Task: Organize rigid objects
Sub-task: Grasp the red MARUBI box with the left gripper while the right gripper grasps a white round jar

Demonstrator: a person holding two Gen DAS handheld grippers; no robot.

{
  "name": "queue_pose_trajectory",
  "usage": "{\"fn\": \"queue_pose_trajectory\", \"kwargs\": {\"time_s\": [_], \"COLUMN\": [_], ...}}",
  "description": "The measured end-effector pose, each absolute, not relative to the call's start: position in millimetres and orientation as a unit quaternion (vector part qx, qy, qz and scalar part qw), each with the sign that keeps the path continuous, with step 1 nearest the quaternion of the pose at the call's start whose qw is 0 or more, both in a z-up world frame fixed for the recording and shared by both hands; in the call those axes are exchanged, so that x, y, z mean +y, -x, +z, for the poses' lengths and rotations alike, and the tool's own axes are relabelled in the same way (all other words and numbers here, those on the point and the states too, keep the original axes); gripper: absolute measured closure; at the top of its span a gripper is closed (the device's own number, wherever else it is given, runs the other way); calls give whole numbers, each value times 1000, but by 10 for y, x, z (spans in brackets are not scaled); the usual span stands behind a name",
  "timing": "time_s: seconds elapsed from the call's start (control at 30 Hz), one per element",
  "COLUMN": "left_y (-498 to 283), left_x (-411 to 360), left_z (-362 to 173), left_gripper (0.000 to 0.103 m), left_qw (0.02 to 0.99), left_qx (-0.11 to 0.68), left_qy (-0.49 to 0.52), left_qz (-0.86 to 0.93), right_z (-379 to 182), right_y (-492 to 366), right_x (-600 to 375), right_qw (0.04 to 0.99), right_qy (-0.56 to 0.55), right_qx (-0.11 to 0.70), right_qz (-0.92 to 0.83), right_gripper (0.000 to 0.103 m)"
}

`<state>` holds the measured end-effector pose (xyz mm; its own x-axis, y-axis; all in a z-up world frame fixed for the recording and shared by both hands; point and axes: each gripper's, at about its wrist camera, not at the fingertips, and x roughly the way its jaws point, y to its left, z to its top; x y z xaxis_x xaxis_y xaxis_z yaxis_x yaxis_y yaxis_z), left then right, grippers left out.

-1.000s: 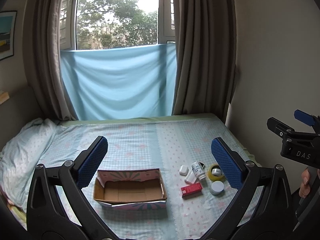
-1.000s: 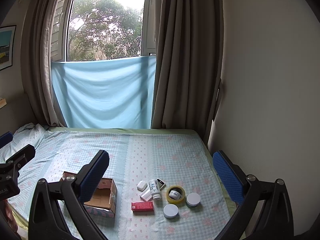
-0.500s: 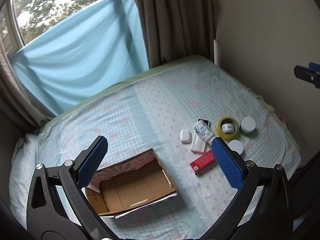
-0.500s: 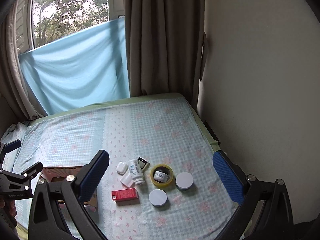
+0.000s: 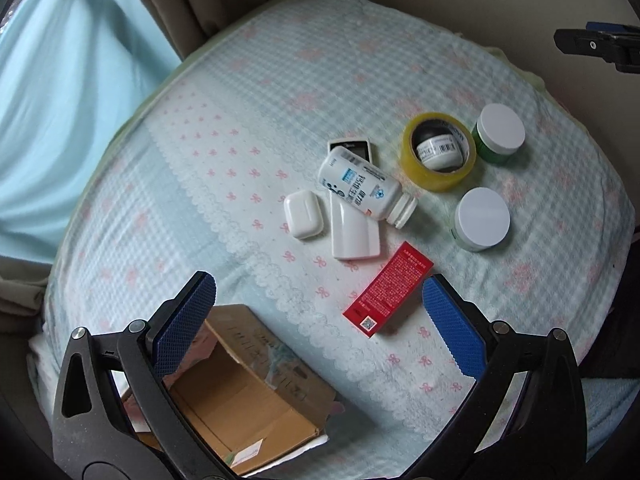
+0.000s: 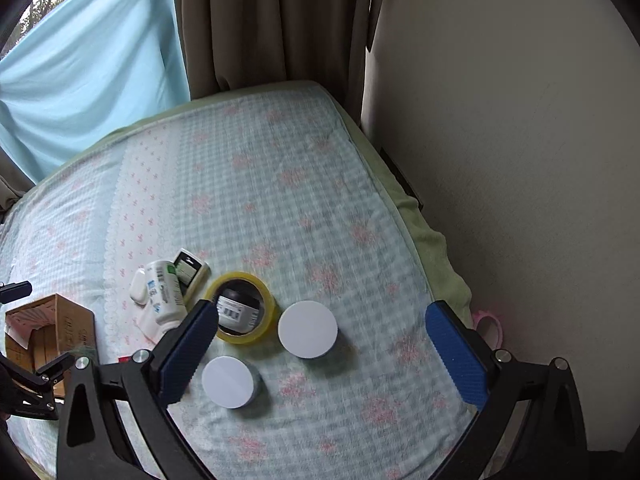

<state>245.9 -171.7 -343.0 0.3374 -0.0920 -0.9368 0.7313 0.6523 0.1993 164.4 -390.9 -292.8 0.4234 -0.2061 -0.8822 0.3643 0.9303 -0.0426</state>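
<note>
A red rectangular carton [image 5: 387, 289] lies on the pale blue checked bedsheet with pink bows [image 5: 248, 92]; at one o'clock, a yellow tape roll [image 5: 438, 152].

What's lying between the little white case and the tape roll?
A white bottle on its side, across a white remote, between the case and tape roll; left wrist view.

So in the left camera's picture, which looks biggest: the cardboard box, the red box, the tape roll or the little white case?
1. Cardboard box, though it lies nearest the camera, which inflates it.
2. Red box and tape roll look alike; no ranking.
3. White case, smallest.
</note>
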Motion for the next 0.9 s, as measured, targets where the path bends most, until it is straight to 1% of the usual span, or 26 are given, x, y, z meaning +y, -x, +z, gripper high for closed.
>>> {"fn": "queue_pose_trajectory", "kwargs": {"time_s": [0.33, 0.53, 0.6, 0.67, 0.7, 0.73, 0.77, 0.87, 0.9], "left_y": [-2375, -2297, -2294, -2306, -2313, -2321, -2327, -2374, -2407], "left_x": [-1990, -2156, -2206, -2240, -2250, -2256, -2254, -2277, -2288], "left_z": [-4580, -4976, -5051, -5110, -5140, -5175, -5212, -5266, -5265], "left_gripper": [1, 1, 1, 5, 10, 14, 15, 22, 27], "left_qw": [666, 621, 610, 598, 591, 584, 576, 566, 564], "left_qx": [572, 588, 588, 591, 593, 596, 598, 603, 606], "left_qy": [-378, -404, -410, -414, -416, -419, -422, -422, -418], "left_qz": [-294, -325, -336, -349, -355, -359, -363, -372, -374], "right_z": [-4018, -4487, -4606, -4706, -4747, -4785, -4817, -4895, -4922], "right_y": [-1787, -1846, -1892, -1952, -1982, -2016, -2049, -2150, -2178], "right_x": [-4058, -4033, -4013, -3999, -3995, -3987, -3974, -3916, -3900], "right_qw": [796, 770, 759, 746, 740, 735, 731, 717, 711], "right_qy": [-60, -53, -34, -11, -2, 6, 10, 13, 12], "right_qx": [595, 632, 648, 664, 670, 676, 681, 696, 703], "right_qz": [-93, -67, -62, -58, -56, -54, -47, -31, -27], "right_gripper": [0, 0, 0, 0, 0, 2, 5, 17, 22]}}
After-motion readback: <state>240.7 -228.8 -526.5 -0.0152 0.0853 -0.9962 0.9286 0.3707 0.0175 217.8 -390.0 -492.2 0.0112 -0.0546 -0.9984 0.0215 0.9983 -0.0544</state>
